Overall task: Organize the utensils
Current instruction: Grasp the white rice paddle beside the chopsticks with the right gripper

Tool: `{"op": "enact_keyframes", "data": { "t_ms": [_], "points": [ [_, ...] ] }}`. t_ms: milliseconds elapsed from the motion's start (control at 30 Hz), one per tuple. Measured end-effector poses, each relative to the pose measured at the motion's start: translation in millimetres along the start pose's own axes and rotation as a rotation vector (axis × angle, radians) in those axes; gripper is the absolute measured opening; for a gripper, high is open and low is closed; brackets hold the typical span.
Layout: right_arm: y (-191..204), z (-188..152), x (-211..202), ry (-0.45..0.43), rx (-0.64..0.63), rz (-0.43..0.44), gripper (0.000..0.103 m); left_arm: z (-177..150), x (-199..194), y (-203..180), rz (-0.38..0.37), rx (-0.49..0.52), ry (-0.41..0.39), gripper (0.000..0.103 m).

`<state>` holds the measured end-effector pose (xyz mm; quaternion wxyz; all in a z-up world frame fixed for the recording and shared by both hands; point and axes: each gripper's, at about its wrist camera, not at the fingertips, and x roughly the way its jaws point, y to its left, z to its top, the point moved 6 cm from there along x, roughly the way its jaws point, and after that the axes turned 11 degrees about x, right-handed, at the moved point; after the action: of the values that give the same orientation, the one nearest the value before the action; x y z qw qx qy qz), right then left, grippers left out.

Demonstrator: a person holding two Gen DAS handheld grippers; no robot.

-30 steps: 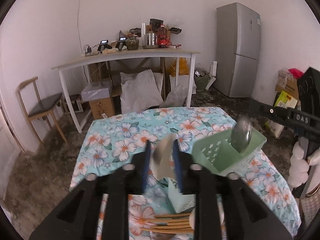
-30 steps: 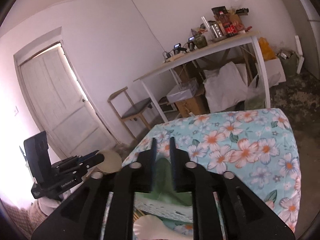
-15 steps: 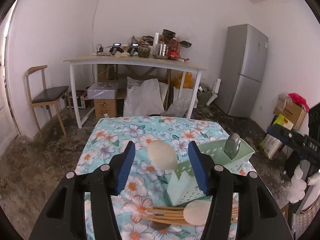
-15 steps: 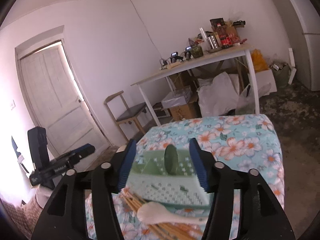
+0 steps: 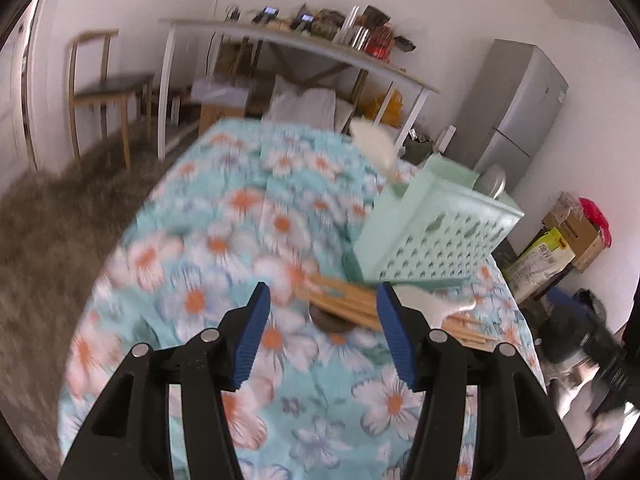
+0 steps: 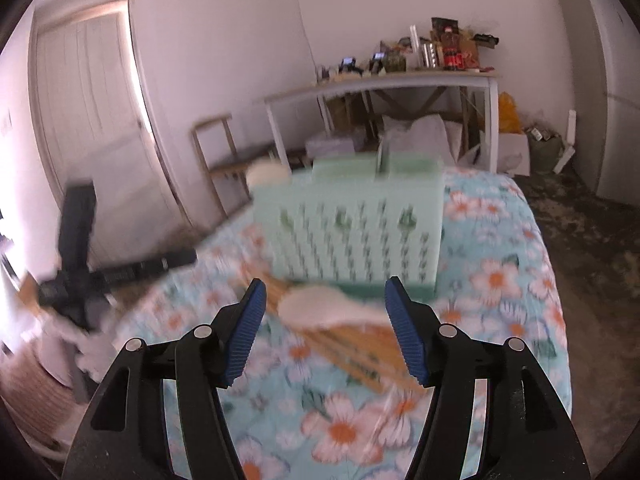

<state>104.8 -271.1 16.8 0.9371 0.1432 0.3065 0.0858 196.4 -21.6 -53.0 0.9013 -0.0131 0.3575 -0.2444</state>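
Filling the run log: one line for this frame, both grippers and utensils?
left gripper: open, empty | right gripper: open, empty | basket: two spoons in | chopsticks, spoon: on table

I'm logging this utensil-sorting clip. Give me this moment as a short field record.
left gripper: open, holding nothing
right gripper: open, holding nothing
green basket: on floral tablecloth
in basket: white spoon, metal spoon
loose on cloth: wooden chopsticks, white spoon across them
image quality: motion-blurred
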Motion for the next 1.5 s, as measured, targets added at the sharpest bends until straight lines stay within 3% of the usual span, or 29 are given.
{"op": "enact_keyframes", "data": {
  "t_ms": [133, 333, 633, 900, 1167, 1500],
  "points": [
    [7, -35, 20, 0.050, -0.079, -0.099, 0.059, -15, 19, -2, -0.031, -0.019, 0.045, 0.042],
    [1, -58, 38, 0.083, -0.108, -0.180, 0.059, -34, 49, 6, -0.060, -0.093, 0.123, 0.026],
    [4, -55, 47, 0.074, -0.131, -0.185, 0.059, -34, 73, 19, -0.199, -0.272, 0.132, 0.024],
    [9, -55, 59, 0.069, -0.168, -0.188, 0.059, -30, 92, 19, -0.185, -0.289, 0.149, 0.008],
    [26, -52, 73, 0.030, -0.357, -0.250, 0.056, -35, 87, 21, -0.183, -0.271, 0.130, 0.007],
    [37, -66, 94, 0.023, -0.729, -0.420, 0.043, -39, 83, 21, -0.178, -0.253, 0.112, 0.007]
  ]
}}
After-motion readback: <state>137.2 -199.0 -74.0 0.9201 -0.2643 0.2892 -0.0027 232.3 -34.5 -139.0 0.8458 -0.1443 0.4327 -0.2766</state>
